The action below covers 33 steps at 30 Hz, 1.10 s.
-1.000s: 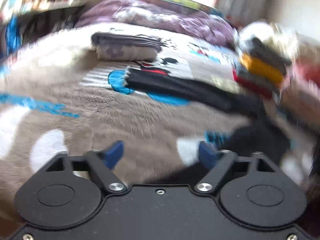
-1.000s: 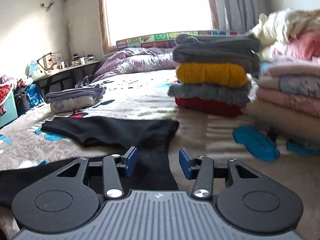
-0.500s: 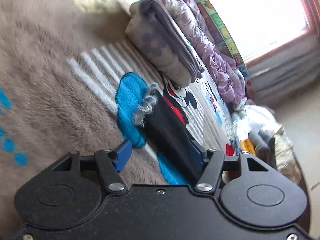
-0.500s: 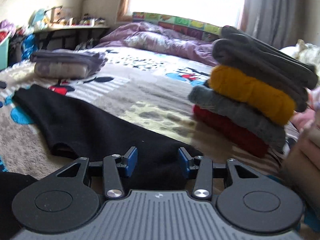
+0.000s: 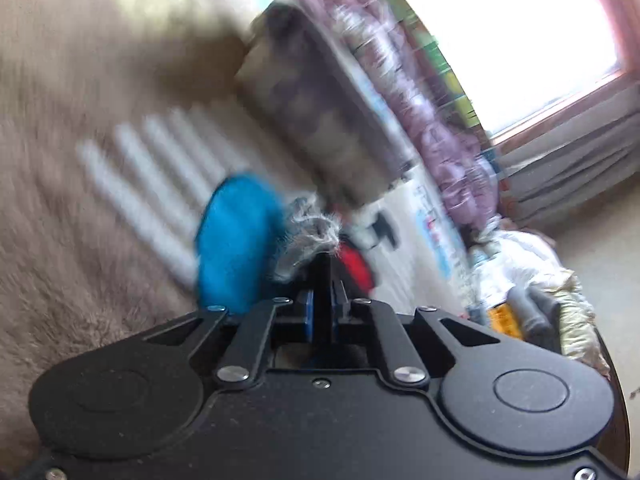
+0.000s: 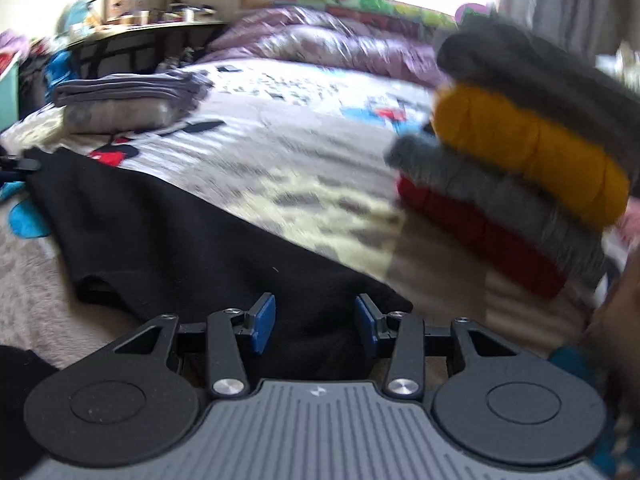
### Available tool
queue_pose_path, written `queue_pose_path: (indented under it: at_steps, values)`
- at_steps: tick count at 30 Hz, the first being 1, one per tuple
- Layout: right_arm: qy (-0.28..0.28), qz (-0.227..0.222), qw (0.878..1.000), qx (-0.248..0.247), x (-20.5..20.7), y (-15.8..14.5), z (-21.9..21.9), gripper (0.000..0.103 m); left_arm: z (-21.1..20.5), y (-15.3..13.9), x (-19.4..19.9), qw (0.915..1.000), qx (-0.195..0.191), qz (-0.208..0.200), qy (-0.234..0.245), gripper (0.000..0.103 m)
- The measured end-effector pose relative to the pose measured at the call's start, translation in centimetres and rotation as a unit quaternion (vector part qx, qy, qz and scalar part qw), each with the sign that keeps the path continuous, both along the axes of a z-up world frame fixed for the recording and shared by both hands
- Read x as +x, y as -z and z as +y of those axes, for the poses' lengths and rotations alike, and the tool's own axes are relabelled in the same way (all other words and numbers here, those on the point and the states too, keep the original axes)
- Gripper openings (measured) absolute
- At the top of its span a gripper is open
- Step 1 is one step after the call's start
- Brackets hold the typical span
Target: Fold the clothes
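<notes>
A black garment lies spread on the plush patterned blanket, running from the far left to just under my right gripper. In the right wrist view my right gripper is open, its blue pads on either side of the garment's near corner, just above the cloth. My left gripper is shut on the black garment; a thin black fold stands pinched between its pads. A frayed grey tuft sits just beyond the tips. The left wrist view is blurred.
A stack of folded grey, yellow and red knitwear stands at the right, close to my right gripper. A folded grey pile sits at the back left, near my left gripper. A purple quilt lies behind.
My left gripper went from open beside the garment's end to shut on it. My right gripper stays open and has edged closer over the black cloth.
</notes>
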State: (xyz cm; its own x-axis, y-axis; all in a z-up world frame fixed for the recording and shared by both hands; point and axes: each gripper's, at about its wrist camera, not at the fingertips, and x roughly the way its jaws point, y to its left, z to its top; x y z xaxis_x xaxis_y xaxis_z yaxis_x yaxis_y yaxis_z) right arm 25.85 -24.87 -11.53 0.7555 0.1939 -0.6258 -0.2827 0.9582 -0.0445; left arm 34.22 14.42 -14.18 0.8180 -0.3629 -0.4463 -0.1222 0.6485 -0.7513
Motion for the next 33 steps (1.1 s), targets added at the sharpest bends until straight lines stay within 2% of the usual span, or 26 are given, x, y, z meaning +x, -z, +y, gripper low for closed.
queue_pose_path:
  at_steps: [2, 4, 6, 10, 14, 16, 19, 23, 25, 28, 33]
  values:
    - [0.004, 0.005, 1.000, 0.007, 0.0, 0.1, -0.3, 0.044, 0.0, -0.3, -0.2, 0.9995, 0.032, 0.003, 0.002, 0.005]
    - [0.004, 0.007, 1.000, 0.002, 0.1, 0.4, -0.1, 0.045, 0.4, 1.6, 0.3, 0.9983, 0.040, 0.042, -0.001, 0.006]
    - [0.006, 0.007, 1.000, 0.005, 0.0, 0.4, -0.1, 0.045, 0.7, 2.6, 0.3, 0.9979, 0.040, 0.050, -0.002, 0.009]
    - [0.008, 0.008, 1.000, 0.021, 0.0, 0.2, -0.7, 0.045, 1.1, 1.6, -0.2, 0.9974, 0.061, 0.038, -0.006, 0.014]
    - [0.011, -0.006, 1.000, 0.024, -0.5, -0.7, -0.9, 0.047, 0.8, -0.6, -1.0, 0.9942, 0.105, 0.010, -0.019, 0.015]
    - [0.013, -0.011, 1.000, 0.017, -0.8, -1.1, -1.1, 0.047, 0.1, -1.7, -1.2, 0.9917, 0.127, -0.015, -0.004, 0.030]
    - [0.025, -0.018, 0.999, 0.014, -1.3, -1.3, -1.9, 0.046, -1.3, -2.5, -1.1, 0.9848, 0.167, -0.037, 0.033, 0.050]
    - [0.049, -0.035, 0.998, 0.026, -2.5, -1.7, -3.6, 0.046, -2.8, -3.2, -2.4, 0.9731, 0.215, -0.053, 0.062, 0.056]
    - [0.055, -0.047, 0.997, 0.036, -3.6, -1.8, -4.6, 0.046, -3.6, -3.7, -3.3, 0.9660, 0.239, -0.062, 0.076, 0.068]
    - [0.051, -0.070, 0.995, 0.041, -5.7, -2.0, -5.7, 0.046, -4.7, -4.3, -4.9, 0.9533, 0.277, -0.075, 0.095, 0.080]
    - [0.027, -0.133, 0.990, 0.045, -9.6, -3.0, -7.0, 0.045, -6.5, -4.9, -9.5, 0.9284, 0.338, -0.091, 0.124, 0.081]
